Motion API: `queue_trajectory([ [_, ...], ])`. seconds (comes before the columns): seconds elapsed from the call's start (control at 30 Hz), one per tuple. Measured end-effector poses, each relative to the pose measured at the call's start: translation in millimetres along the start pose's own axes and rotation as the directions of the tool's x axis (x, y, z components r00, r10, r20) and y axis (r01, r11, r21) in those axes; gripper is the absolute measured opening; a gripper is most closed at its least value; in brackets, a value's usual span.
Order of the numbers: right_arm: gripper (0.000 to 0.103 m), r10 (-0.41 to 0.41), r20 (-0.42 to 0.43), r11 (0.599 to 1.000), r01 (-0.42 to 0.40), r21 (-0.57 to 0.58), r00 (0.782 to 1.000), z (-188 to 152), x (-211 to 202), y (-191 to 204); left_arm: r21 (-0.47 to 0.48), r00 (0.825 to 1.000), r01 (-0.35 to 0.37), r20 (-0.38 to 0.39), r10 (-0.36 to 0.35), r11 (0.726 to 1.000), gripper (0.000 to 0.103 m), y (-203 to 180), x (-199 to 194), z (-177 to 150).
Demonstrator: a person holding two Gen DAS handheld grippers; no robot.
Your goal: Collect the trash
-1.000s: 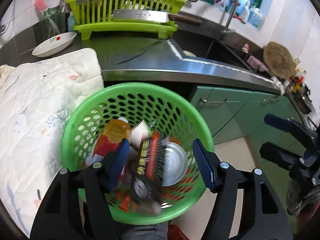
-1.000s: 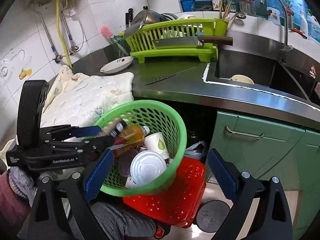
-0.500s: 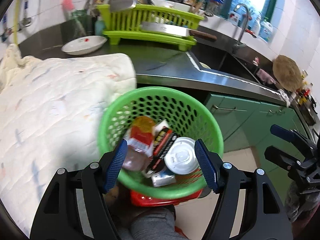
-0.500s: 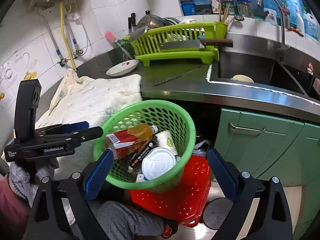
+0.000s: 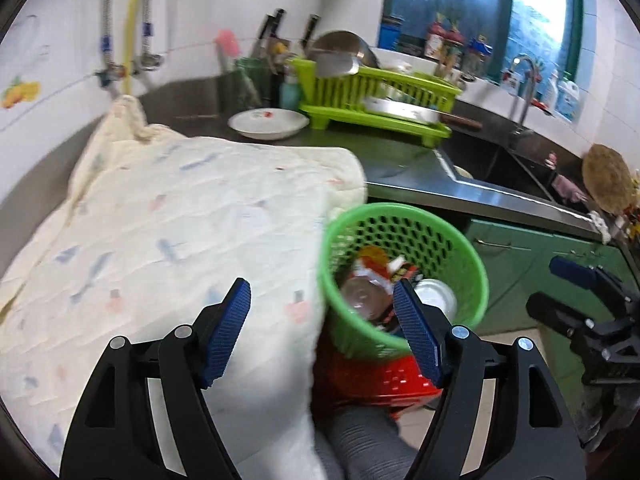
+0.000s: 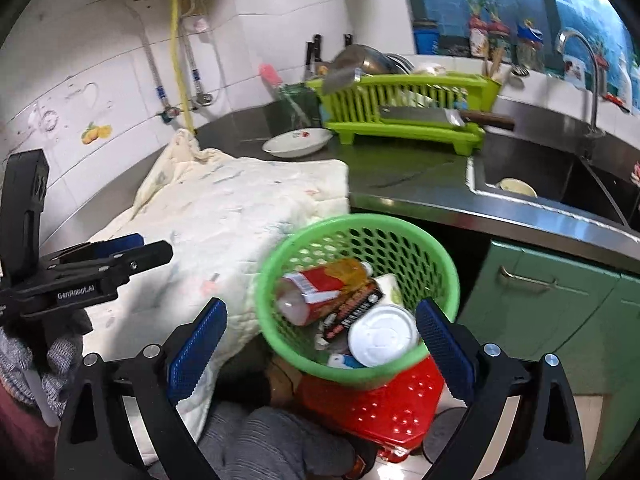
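Over the quilted cloth [image 5: 180, 216] at left I hold the left gripper [image 5: 322, 320] spread wide, holding nothing. Right of it, the green basket [image 6: 316, 236] holds a bottle [image 6: 320, 288], wrapper [image 6: 352, 308] and can [image 6: 382, 336], atop a red stool [image 6: 384, 408]. My right gripper [image 6: 320, 352] gapes wide before it, likewise holding nothing.

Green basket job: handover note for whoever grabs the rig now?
Left gripper: open, holding nothing, over the quilt edge beside the green basket.
Right gripper: open, holding nothing, in front of the basket.
Basket sits on a red crate and holds a bottle, dark wrapper, paper cup and can.
Left: no loose trash visible on the quilt; scan the counter.
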State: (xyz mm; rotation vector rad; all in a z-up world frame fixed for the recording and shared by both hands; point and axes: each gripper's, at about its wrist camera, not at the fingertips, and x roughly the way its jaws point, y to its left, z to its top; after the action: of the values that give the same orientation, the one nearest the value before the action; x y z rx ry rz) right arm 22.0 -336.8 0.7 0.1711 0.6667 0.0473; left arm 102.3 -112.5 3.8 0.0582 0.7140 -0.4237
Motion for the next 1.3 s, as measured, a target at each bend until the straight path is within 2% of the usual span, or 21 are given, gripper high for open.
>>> queue_trajectory([
  [0.33,0.092,0.040,0.017,0.998,-0.039,-0.052,0.999,11,-4,50,-0.099,0.988,-0.135,0.067,0.142,0.986,0.090,52,-62,-20],
  [0.5,0.093,0.042,0.028,0.996,-0.039,-0.081,0.999,16,-7,68,-0.105,0.970,-0.208,0.106,0.219,0.972,0.092,61,-84,-29],
  [0.77,0.094,0.028,0.067,0.995,-0.022,-0.097,0.997,16,-17,82,-0.159,0.946,-0.269,0.140,0.292,0.950,0.093,71,-105,-40],
  [0.93,0.094,0.030,0.071,0.997,-0.025,-0.067,0.997,10,-20,81,-0.185,0.943,-0.276,0.137,0.303,0.943,0.094,76,-109,-45],
  [1.3,0.094,-0.007,0.096,0.995,0.016,-0.096,0.995,4,-28,88,-0.209,0.942,-0.272,0.140,0.304,0.939,0.094,79,-111,-52],
])
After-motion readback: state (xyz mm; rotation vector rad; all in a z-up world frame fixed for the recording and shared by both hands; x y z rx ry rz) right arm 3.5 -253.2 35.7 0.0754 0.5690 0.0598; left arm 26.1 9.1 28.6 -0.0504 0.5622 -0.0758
